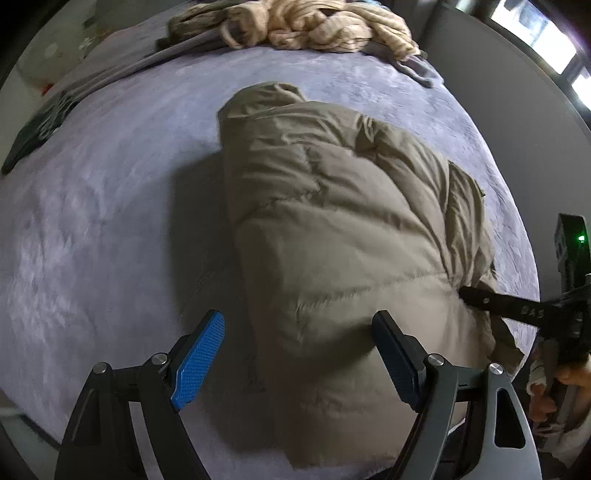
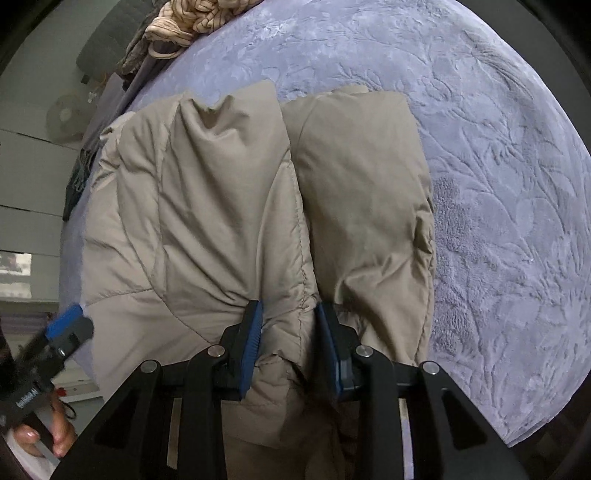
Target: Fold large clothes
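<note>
While the khaki padded jacket (image 1: 343,229) lies folded lengthwise on the lilac bed cover (image 1: 92,221), my right tool (image 2: 289,341) is clamped on a ridge of the jacket's near edge. My left tool (image 1: 297,356) hangs spread wide over the jacket's near-left corner, gripping nothing. Beyond the jacket lies a cream knit heap (image 1: 314,26).

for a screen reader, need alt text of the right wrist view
The right tool pinches a thick fold of a tan jacket lying on a purple blanket. The left tool shows at the left edge.
</note>
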`<state>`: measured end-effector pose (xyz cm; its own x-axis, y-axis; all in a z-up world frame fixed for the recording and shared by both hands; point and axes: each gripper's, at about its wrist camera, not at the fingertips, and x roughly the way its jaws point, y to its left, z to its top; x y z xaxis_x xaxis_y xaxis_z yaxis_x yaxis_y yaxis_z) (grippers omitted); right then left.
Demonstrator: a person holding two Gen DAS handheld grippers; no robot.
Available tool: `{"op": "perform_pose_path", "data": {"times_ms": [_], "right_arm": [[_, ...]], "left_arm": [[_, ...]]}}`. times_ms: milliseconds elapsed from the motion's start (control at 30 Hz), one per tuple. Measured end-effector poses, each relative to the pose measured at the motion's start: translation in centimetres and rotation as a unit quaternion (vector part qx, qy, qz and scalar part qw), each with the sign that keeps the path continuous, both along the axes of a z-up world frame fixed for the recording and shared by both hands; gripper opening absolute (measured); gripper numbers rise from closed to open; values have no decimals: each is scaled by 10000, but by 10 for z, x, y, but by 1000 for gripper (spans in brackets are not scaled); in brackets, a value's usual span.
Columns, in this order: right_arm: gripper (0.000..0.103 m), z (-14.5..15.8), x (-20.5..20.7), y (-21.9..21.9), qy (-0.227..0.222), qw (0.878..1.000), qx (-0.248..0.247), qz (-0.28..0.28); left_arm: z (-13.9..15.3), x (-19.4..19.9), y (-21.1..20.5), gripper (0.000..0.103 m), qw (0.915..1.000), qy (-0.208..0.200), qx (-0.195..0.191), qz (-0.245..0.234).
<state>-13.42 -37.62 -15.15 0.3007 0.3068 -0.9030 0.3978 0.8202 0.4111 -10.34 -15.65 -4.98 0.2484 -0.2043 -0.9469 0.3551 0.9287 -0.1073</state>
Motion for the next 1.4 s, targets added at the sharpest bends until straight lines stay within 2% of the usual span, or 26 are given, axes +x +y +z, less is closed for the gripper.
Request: {"op": "perform_pose_path", "data": {"times_ms": [233, 367, 400, 433, 633, 733, 867, 967, 1033, 1400], "right_arm": [[35, 26, -8, -5, -264, 9996, 49, -106], [43, 36, -13, -4, -280, 9993, -58, -232], [44, 37, -15, -4, -280, 9992, -70, -268], [45, 39, -17, -3, -271, 9991, -85, -305], [55, 46, -26, 4, -262, 9987, -209, -379], [62, 48, -31, 11, -281, 9982, -263, -458], [78, 49, -36, 22, -369, 9973, -328, -553], [80, 52, -40, 30, -408, 9964, -385, -630], [86, 54, -40, 33, -420, 9960, -434, -655], [87, 66, -44, 23, -505, 9930, -628, -859]], "left_arm": [[4, -10, 13, 83, 9999, 45, 53, 124], [0, -12, 15, 83, 9999, 57, 16, 120], [0, -11, 17, 96, 9999, 75, 1, 117], [-2, -12, 19, 103, 9999, 72, -8, 141], [-5, -14, 29, 103, 9999, 108, -59, 24], [-6, -12, 34, 103, 9999, 92, -49, -60], [-7, -11, 42, 103, 9999, 82, -50, -135], [-9, -9, 49, 103, 9998, 93, -45, -184], [-11, -7, 53, 103, 9997, 113, -73, -213], [-17, 6, 57, 103, 9994, 222, -201, -168]]}}
